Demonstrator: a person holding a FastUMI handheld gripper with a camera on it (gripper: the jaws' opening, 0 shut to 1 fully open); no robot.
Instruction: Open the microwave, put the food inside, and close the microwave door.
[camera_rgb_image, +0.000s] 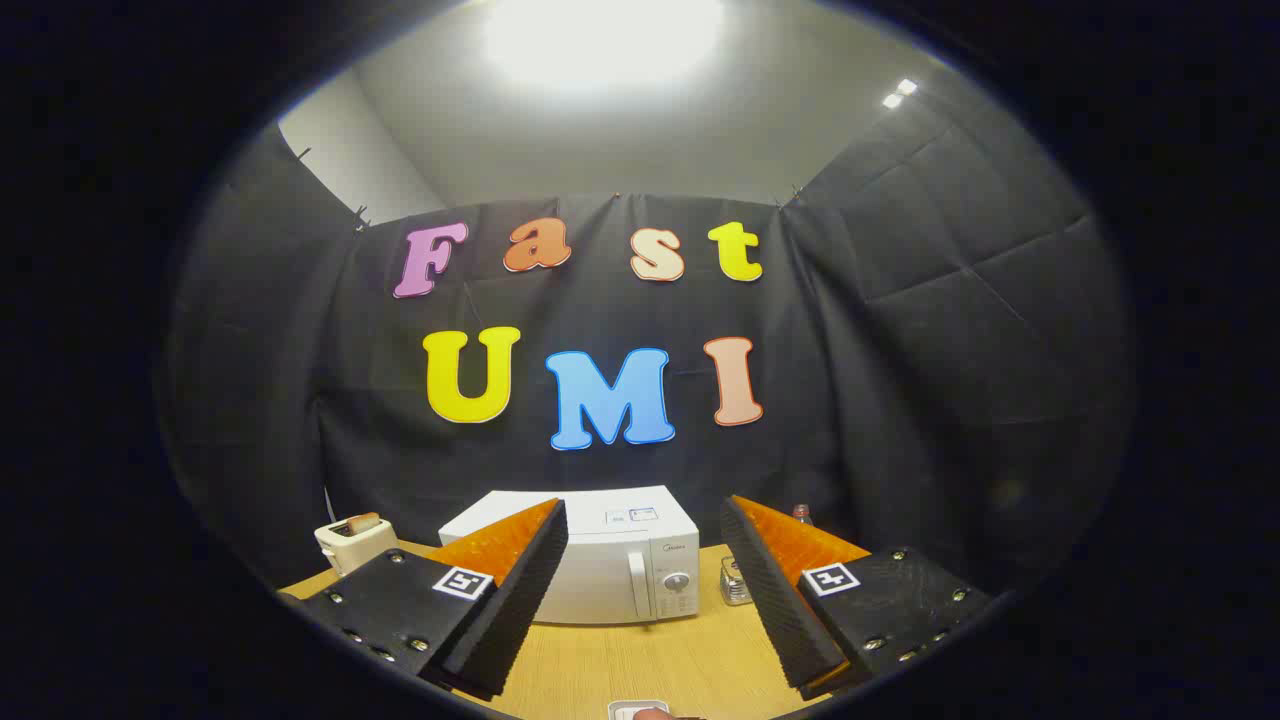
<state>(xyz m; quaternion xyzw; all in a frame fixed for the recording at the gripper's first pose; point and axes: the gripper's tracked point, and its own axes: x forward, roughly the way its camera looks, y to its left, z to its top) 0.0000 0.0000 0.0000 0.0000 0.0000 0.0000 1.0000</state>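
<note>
Gripper view: lined up on the shut microwave (610, 560), nothing handled yet.
Gripper (640, 590) held back with its 2 fingers wide apart and empty, door handle (638, 585) framed between them, likely for the pull; food plate (640, 711) just beneath, toaster (355, 540) beside the microwave.

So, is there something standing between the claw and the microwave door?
Nothing visible does. The claw is open and holds nothing, and only bare table lies between its fingers and the microwave, whose door is shut. The toaster and a small jar stand off to the sides.
</note>
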